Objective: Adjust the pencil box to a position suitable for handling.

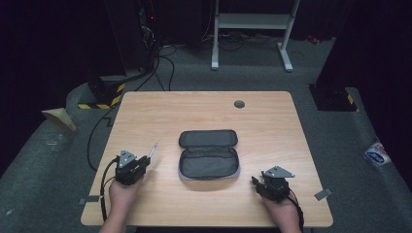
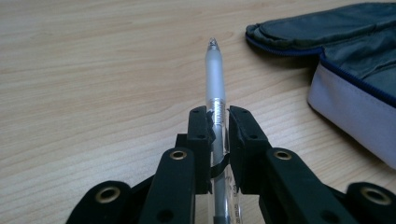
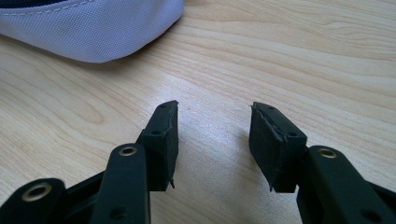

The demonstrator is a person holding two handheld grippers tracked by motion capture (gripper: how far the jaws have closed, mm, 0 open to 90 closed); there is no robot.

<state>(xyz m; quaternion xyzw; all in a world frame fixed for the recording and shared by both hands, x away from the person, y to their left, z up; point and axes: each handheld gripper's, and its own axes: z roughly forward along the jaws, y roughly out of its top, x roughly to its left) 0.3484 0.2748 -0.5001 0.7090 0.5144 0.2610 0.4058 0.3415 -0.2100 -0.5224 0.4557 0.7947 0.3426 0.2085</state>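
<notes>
The pen [image 2: 215, 79] is frosted clear plastic. The pencil case [image 1: 209, 154] is dark grey inside, pale lilac-grey outside, with a blue zip. The table [image 1: 145, 111] shows light wood grain. Both grippers have black jaws.

Both grippers are black, with brass-ringed screw holes along the jaws. Each carries a grey three-cornered plate on top. A black cable trails from each.

Both bare forearms come in from the near edge. The left hand [image 1: 124, 189] holds the black two-jaw left gripper [image 1: 147, 158] low and level, its jaws clamped tight on a thin clear shaft that juts forward. The right hand [image 1: 282, 206] holds the black two-jaw right gripper [image 1: 253, 181] low, jaws parted with nothing between them.
</notes>
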